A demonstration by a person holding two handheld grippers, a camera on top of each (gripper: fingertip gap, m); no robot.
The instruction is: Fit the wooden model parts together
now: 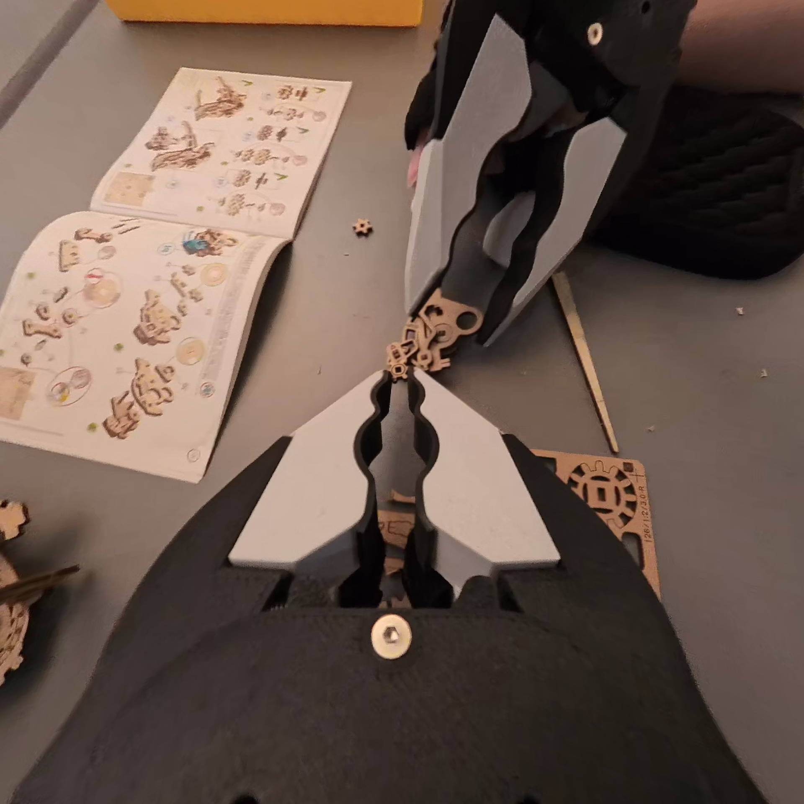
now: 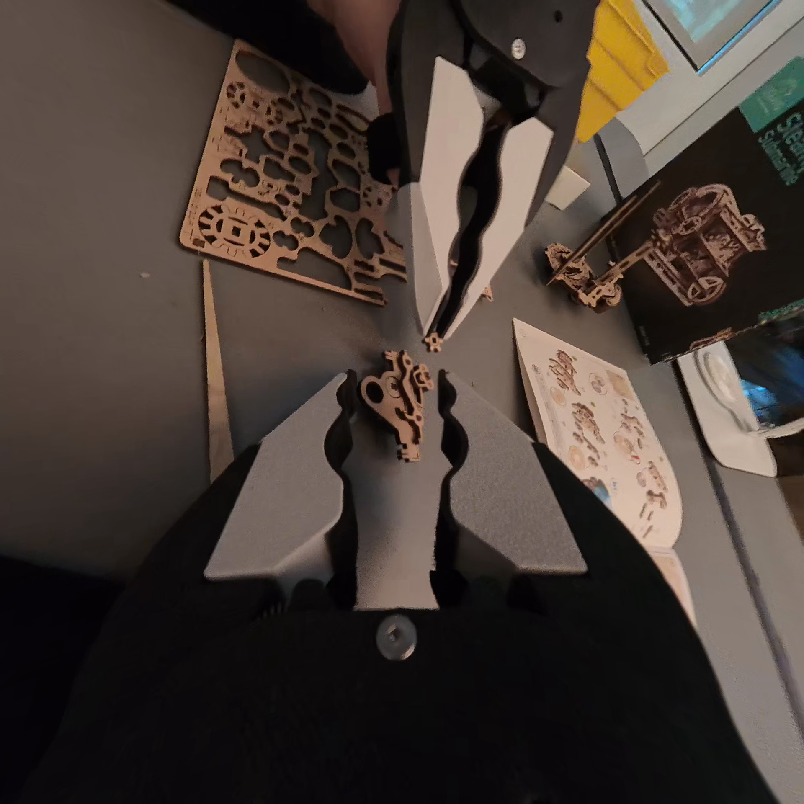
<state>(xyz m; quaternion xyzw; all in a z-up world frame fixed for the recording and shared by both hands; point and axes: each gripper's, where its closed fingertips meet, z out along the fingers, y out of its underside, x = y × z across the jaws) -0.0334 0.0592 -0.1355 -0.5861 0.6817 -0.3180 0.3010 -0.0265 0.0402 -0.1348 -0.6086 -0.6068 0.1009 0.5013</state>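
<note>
My left gripper (image 1: 398, 375) is shut on a tiny wooden gear piece (image 1: 398, 370), pinched at the very fingertips. In the right wrist view it comes in from the top (image 2: 435, 333) with the gear piece (image 2: 433, 342) just clear of the sub-assembly. A small layered wooden sub-assembly (image 2: 396, 402) stands on edge between the fingers of my right gripper (image 2: 396, 377), whose jaws are apart with a gap showing on the right side. In the left wrist view the right gripper (image 1: 454, 322) straddles the sub-assembly (image 1: 435, 337), and the gear piece meets its near end.
An open instruction booklet (image 1: 174, 261) lies to the left. A loose tiny gear (image 1: 362, 227) lies beside it. A punched-out wooden sheet (image 2: 283, 195) and a thin wooden strip (image 1: 587, 361) lie nearby. A partly built model (image 2: 578, 274), a dark product box (image 2: 718, 243) and a yellow box (image 1: 269, 11) stand around. Less than 4 cm separates the two grippers' tips.
</note>
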